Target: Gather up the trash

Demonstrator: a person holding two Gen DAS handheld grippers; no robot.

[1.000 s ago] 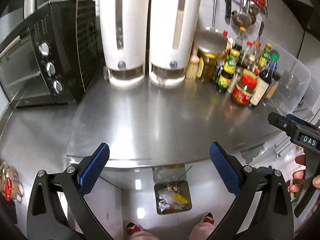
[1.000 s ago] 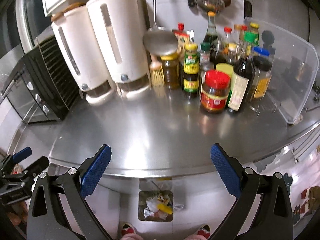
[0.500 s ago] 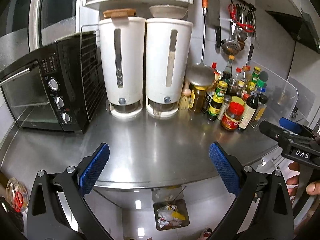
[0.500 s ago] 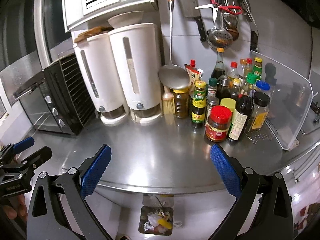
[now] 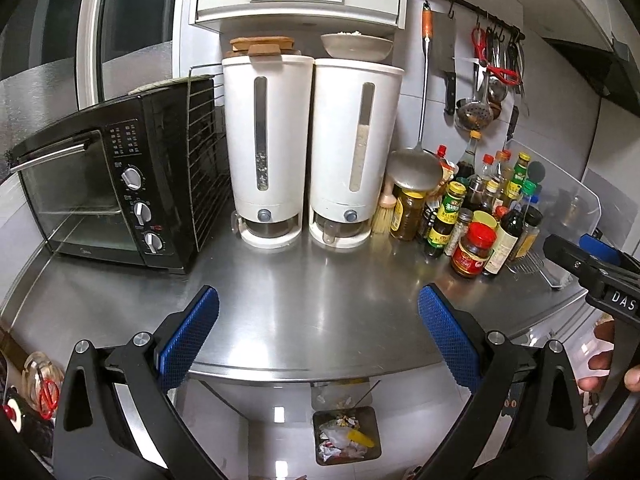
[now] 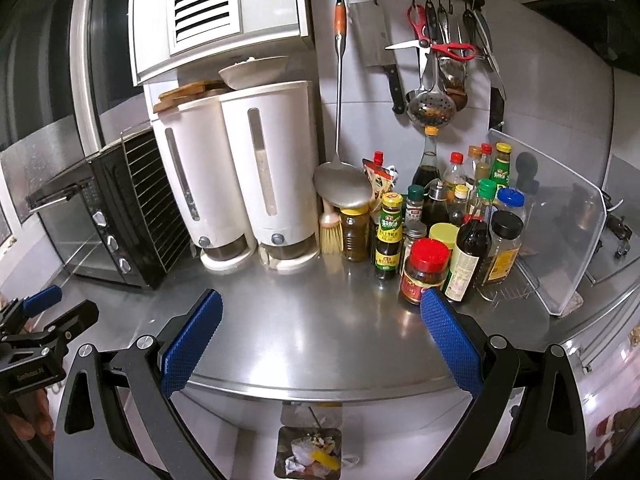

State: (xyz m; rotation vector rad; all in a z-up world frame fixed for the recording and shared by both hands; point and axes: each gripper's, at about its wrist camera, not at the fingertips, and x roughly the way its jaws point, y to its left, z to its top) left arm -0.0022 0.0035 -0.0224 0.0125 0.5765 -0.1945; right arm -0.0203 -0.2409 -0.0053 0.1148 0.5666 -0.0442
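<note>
A small square trash bin (image 5: 346,435) stands on the floor below the counter's front edge, holding crumpled white paper, wrappers and a yellow piece; the right wrist view shows the same trash bin (image 6: 311,453) too. My left gripper (image 5: 319,332) hangs open over the front of the steel counter (image 5: 312,292), nothing between its blue pads. My right gripper (image 6: 321,336) is open as well, held level with the left one, and empty. No loose trash shows on the counter. In the left wrist view the right gripper (image 5: 592,264) juts in at the right edge.
A black toaster oven (image 5: 112,188) fills the counter's left. Two tall white dispensers (image 5: 312,152) stand at the back. Several sauce bottles and jars (image 6: 452,232) crowd the right, beside a clear plastic guard (image 6: 560,220). Knives, scissors and ladles hang on a wall rail (image 6: 424,44).
Both grippers have risen and tilted up from the counter: the cabinet and wall rail have come into view, and the bin looks smaller and lower. Both stayed open.
</note>
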